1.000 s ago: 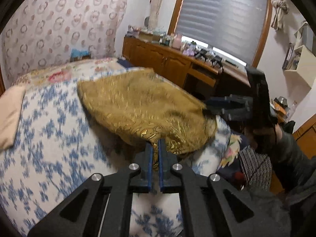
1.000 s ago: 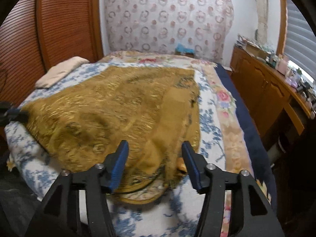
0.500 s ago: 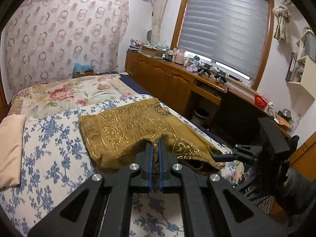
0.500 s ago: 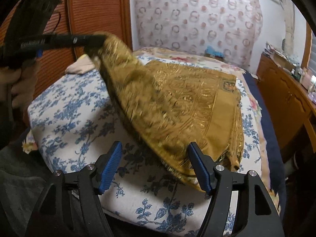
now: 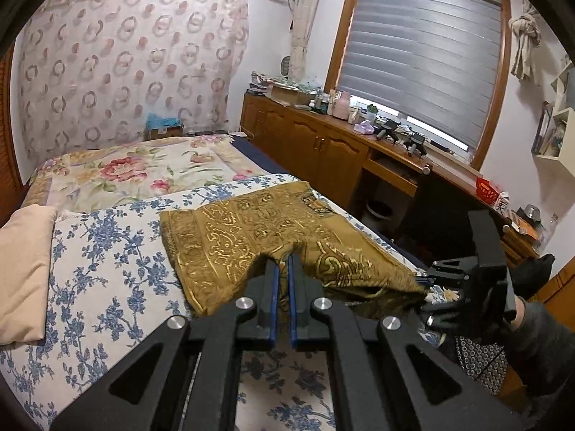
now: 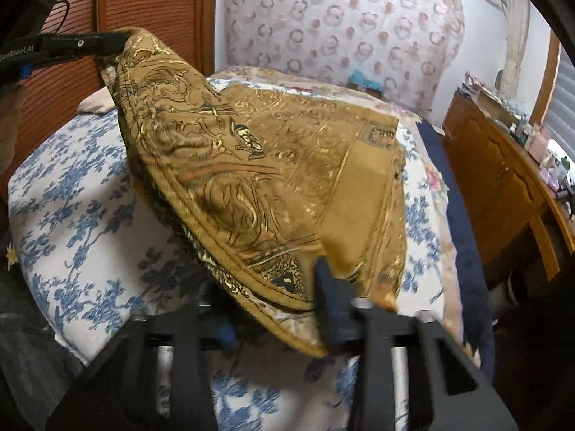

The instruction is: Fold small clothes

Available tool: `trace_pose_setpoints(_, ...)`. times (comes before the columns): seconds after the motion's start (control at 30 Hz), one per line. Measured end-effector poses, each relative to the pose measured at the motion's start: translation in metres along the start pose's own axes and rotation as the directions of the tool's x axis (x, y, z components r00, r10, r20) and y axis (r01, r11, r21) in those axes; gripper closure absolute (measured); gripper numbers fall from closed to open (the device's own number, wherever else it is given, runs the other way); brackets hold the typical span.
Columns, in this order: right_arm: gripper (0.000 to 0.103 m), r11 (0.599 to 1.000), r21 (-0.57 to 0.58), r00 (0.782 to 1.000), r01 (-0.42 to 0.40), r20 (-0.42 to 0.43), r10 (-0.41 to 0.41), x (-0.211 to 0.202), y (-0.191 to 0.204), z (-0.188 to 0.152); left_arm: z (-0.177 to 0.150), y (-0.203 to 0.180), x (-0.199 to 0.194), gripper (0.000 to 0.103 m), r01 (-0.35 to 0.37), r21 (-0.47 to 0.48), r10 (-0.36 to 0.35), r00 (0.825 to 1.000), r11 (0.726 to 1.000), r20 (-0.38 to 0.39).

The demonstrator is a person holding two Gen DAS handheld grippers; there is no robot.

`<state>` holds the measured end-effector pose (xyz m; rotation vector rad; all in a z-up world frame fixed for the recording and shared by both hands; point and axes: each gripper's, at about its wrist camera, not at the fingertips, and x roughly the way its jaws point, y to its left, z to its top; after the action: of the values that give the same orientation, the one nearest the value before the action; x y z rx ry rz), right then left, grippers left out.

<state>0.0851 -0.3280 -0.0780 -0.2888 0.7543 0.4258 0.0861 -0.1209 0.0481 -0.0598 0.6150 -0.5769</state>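
In the left wrist view, the left gripper (image 5: 283, 269) is seen with its blue-padded tongs drawn together on a fold of the gold patterned cloth (image 5: 251, 237), which is pinched between them. The cloth is spread over the near right part of the bed (image 5: 107, 251), reaching toward its right edge, with its near edge lifted off the blue floral cover. A beige pillow (image 5: 21, 269) is laid at the bed's left edge. At the right, the right gripper (image 5: 427, 294) is seen at the cloth's near right corner, carried by a hand in a dark sleeve (image 5: 539, 337).

In the right wrist view, the cloth is raised at upper left by the left gripper (image 6: 118, 45) and draped down to the right gripper (image 6: 287, 309) near the bed's front edge. The right tongs have just been closing, with the cloth's hem between them; whether it is already clamped cannot be told through blur and overhanging fabric.
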Motion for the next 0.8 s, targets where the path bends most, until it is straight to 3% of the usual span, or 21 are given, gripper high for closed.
trace_pose_setpoints(0.1,0.094,1.0,0.009,0.999,-0.005,0.048,0.004,-0.005,-0.012,0.017,0.006,0.007,0.006,0.102,-0.032,0.009,0.032,0.999,0.999,0.0)
trace_pose_setpoints(0.4,0.096,1.0,0.0,0.991,-0.004,0.135,0.004,0.011,-0.045,0.083,0.035,0.045,0.04,0.102,-0.094,-0.009,0.094,0.995,0.996,-0.027)
trace_pose_setpoints(0.6,0.097,0.999,0.023,0.99,-0.037,0.134,0.033,0.043,-0.065,0.117,0.052,0.076,0.075,0.102,-0.114,-0.039,0.111,0.991,0.993,-0.071)
trace_pose_setpoints(0.8,0.097,0.996,0.046,0.994,-0.07,0.083,0.066,0.082,-0.08,0.128,0.057,0.1,0.107,0.101,-0.103,-0.08,0.093,0.988,0.991,-0.127)
